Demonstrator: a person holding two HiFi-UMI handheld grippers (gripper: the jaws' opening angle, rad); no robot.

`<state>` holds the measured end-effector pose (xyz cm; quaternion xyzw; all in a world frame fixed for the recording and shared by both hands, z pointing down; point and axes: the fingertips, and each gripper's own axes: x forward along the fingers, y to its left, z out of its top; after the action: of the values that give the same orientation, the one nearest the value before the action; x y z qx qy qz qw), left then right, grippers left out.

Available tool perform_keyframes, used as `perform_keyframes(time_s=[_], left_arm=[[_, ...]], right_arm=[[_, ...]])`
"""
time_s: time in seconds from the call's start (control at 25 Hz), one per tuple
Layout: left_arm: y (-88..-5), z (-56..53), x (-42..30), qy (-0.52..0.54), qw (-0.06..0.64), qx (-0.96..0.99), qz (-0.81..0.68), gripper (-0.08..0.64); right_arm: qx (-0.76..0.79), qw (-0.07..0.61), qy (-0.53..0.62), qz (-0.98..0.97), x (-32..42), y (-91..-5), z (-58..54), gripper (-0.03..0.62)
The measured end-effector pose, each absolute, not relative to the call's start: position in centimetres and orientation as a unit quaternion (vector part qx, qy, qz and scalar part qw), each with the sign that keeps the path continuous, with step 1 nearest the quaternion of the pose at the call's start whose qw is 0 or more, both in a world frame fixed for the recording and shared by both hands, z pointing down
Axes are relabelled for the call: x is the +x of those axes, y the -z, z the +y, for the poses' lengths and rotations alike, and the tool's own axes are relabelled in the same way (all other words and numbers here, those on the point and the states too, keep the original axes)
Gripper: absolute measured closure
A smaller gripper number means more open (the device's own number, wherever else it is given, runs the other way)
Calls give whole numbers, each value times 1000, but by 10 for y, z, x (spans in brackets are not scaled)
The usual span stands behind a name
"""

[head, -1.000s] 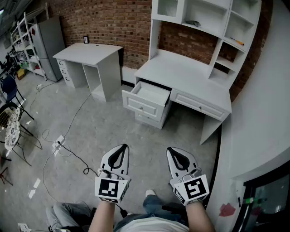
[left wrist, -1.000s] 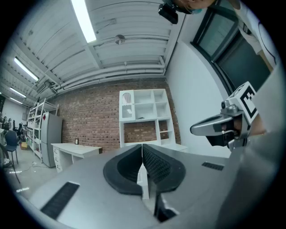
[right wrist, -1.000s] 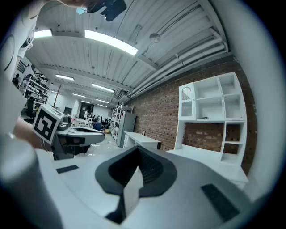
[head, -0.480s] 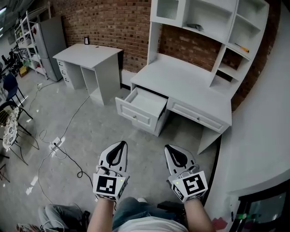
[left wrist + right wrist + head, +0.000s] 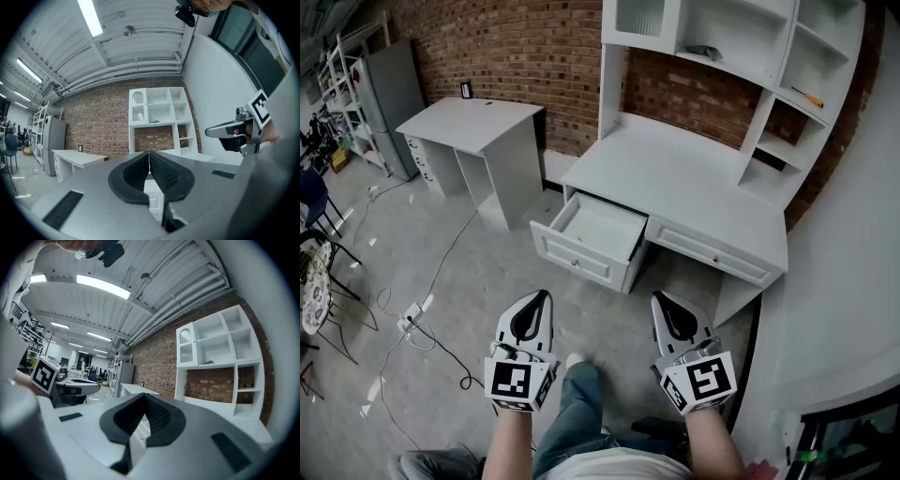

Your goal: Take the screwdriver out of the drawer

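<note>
A white desk with a hutch stands ahead against the brick wall. Its left drawer (image 5: 592,237) is pulled open, and the part of its inside that I can see looks bare. No screwdriver shows in it. A small orange-handled tool (image 5: 809,97) lies on a right-hand shelf of the hutch. My left gripper (image 5: 542,294) and right gripper (image 5: 659,296) are held side by side over the floor, short of the drawer, both pointing level at the desk. Both are shut with nothing in them. Their pads meet in the left gripper view (image 5: 149,153) and the right gripper view (image 5: 144,396).
A second white desk (image 5: 469,120) and a grey cabinet (image 5: 397,89) stand at the left. Cables and a power strip (image 5: 409,320) lie on the floor to the left. A white wall (image 5: 853,281) runs close along the right. My leg and shoe (image 5: 574,362) are below the grippers.
I have walked toward the desk: the open drawer and the hutch are nearer and larger. Both grippers came forward with me, still shut and side by side.
</note>
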<state>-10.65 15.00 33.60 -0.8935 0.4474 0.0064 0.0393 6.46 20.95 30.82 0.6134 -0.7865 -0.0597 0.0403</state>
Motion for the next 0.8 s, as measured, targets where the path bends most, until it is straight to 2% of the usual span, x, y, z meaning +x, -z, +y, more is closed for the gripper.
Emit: perform_keyframes(time_s=[0.48,0.52,0.6,0.8], left_arm=[[-348,-53,-91,13,31,-913,406,546],[-351,-68,-90,13,26,-915,402,546],[-357,-98,-87,14,17,-918,395,546],[-365,-158,-76,21,9,-923,385,546]], right_arm=[[638,81,23,-765,80,-323,16,577],[638,87,17,-765,81,-326,0,564],[636,102,3,-765,82,-333,-32,440],[623,129,-21,-771,86,-352,-98,387]])
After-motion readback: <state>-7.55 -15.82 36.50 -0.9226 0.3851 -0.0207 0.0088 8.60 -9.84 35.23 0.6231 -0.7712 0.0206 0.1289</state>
